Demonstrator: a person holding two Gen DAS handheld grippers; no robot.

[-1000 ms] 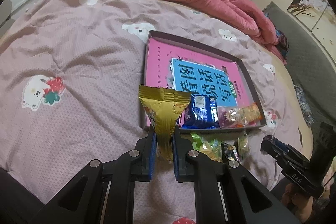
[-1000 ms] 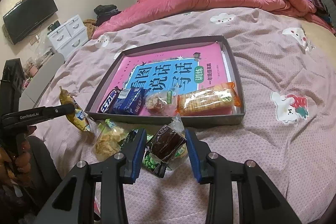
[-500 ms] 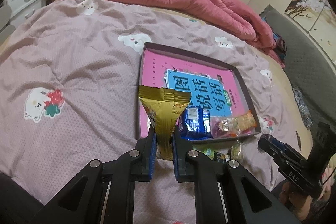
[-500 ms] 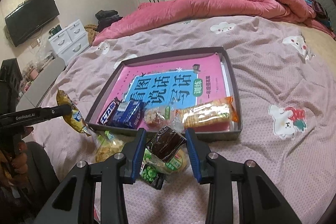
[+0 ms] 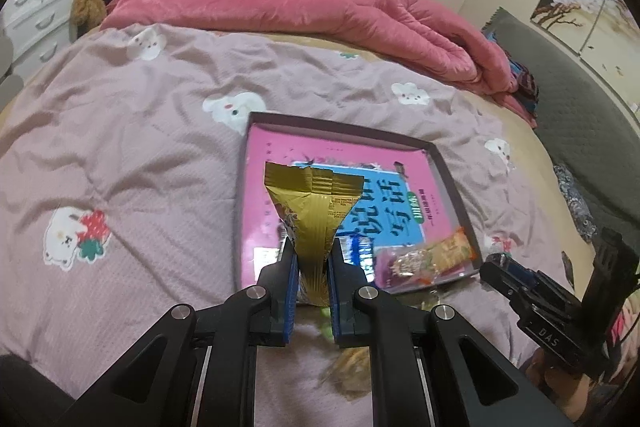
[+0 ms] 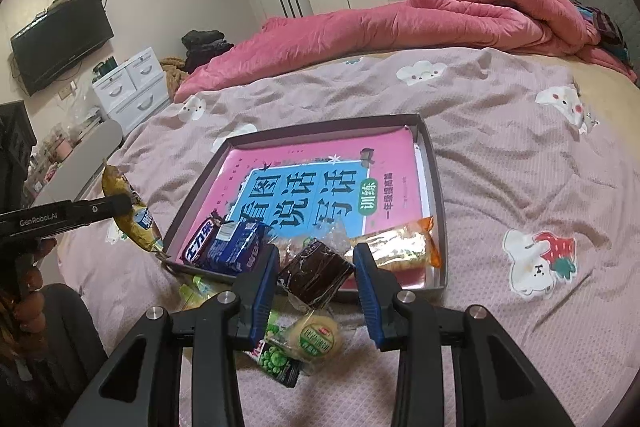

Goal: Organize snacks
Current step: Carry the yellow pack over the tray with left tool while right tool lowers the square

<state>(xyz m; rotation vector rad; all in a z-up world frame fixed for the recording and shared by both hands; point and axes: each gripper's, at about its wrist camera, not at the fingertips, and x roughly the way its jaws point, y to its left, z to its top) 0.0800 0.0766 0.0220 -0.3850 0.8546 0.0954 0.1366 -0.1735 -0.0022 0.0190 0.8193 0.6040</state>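
Observation:
My left gripper [image 5: 312, 255] is shut on the lower end of a gold snack packet [image 5: 316, 203], held up over the near left corner of the shallow dark box [image 5: 340, 127]. In the right wrist view the same gold packet [image 6: 132, 223] hangs at the left gripper [image 6: 120, 205], just left of the box [image 6: 320, 129]. My right gripper [image 6: 316, 255] is shut on a dark brown wrapped cake [image 6: 316, 273], lifted over the box's near edge. Blue packets [image 6: 236, 247] and an orange packet [image 6: 396, 243] lie along the box's near side on a pink book.
Loose snacks lie on the bedsheet below the right gripper: a green pea packet [image 6: 276, 359] and a round wrapped cake [image 6: 316, 337]. A rolled pink quilt [image 6: 400, 27] runs across the far side of the bed. White drawers [image 6: 132, 87] stand at the left.
Both grippers have risen and come nearer the box with their snacks still held. The loose snacks on the sheet now sit lower in both views.

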